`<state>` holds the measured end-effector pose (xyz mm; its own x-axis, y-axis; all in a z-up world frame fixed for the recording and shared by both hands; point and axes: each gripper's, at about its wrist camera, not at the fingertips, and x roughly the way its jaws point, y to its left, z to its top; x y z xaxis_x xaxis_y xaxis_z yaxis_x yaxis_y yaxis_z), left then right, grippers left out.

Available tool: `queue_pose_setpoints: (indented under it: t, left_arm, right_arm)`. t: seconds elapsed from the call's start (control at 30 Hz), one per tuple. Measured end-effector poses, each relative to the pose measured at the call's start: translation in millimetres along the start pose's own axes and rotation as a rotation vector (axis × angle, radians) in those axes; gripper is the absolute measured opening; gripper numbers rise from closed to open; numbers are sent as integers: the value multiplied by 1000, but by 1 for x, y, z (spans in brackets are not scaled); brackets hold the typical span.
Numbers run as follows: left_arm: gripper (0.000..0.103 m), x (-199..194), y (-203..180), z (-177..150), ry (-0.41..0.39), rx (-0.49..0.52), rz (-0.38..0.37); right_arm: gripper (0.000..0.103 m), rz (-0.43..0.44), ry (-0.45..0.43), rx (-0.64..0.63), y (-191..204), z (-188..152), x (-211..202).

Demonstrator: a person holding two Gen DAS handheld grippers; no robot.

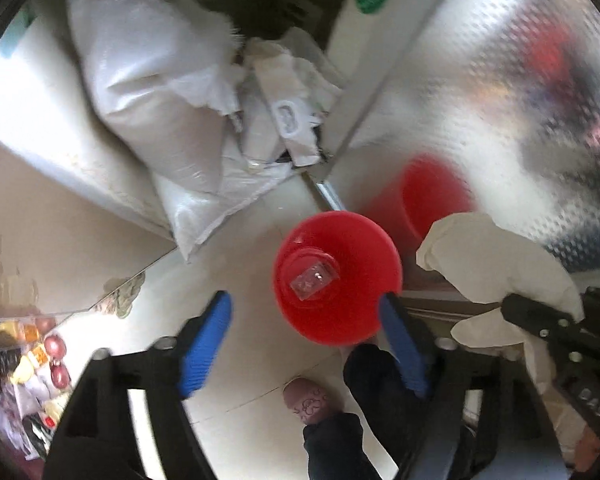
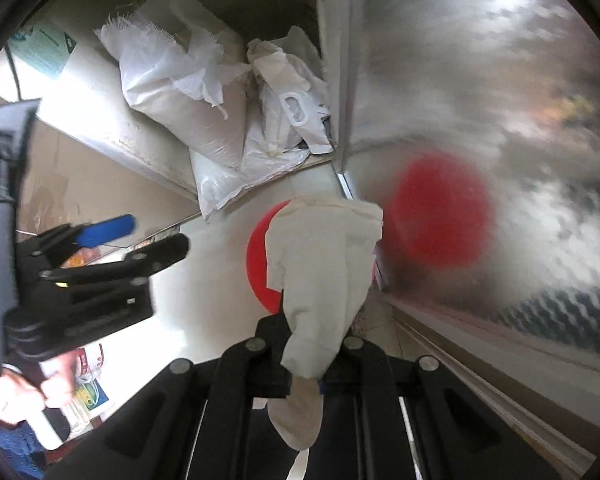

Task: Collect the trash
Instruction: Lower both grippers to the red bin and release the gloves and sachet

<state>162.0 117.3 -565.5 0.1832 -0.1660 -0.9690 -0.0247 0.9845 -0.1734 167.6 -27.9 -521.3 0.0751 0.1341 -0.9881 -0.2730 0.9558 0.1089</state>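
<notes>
Looking down from both wrist cameras, the nearest things were the fingers themselves, and under them a pale tiled floor [image 1: 236,412] with a slippered foot [image 1: 310,400] on it. The left gripper [image 1: 306,312] had its blue fingers [image 1: 206,344] spread wide with nothing between the pads. The right gripper [image 2: 304,364] was clamped shut on a crumpled off-white tissue [image 2: 320,264], which bulged out ahead of the fingers and hid them. A red bin [image 1: 340,280] stood on the floor just below, its rim near the left gripper's right finger in that view; a small clear wrapper [image 1: 310,278] lay at its bottom. In the right wrist view the tissue hung in front of the bin [image 2: 258,264] and covered most of it. Beside the bin rose a patterned metal panel [image 1: 500,92] that showed a red reflection. Farther off, white woven sacks [image 1: 152,92] were heaped in the corner against a pale ledge [image 1: 32,120].
</notes>
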Motion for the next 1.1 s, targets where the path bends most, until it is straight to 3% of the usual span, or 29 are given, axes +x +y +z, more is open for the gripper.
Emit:
queue_pose_setpoints:
  t: [0.37, 0.4, 0.53, 0.6, 0.67, 0.7, 0.83, 0.93, 1.1]
  left_arm:
    - [97, 36, 28, -18, 32, -17, 24]
    - [103, 38, 30, -21, 34, -23, 22]
    - [103, 46, 36, -27, 41, -50, 17]
    - [103, 49, 38, -28, 45, -49, 25]
    - [103, 51, 40, -29, 49, -48, 33]
    - [103, 51, 41, -30, 51, -51, 36]
    - [103, 33, 45, -31, 30, -96, 44]
    - [103, 5, 43, -33, 23, -96, 63]
    - [103, -78, 34, -38, -22, -75, 94]
  right_arm:
    - [8, -4, 81, -47, 3, -4, 80]
    - [8, -9, 85, -54, 2, -5, 84]
    - [8, -28, 85, -70, -3, -8, 91]
    - [17, -43, 88, -71, -4, -9, 95]
    - [49, -32, 106, -65, -5, -8, 99]
    - [56, -20, 110, -58, -7, -8, 100]
    - [68, 9, 118, -63, -4, -9, 93]
    - [71, 15, 99, -88, 7, -10, 73]
    - [76, 42, 40, -138, 35, -6, -1]
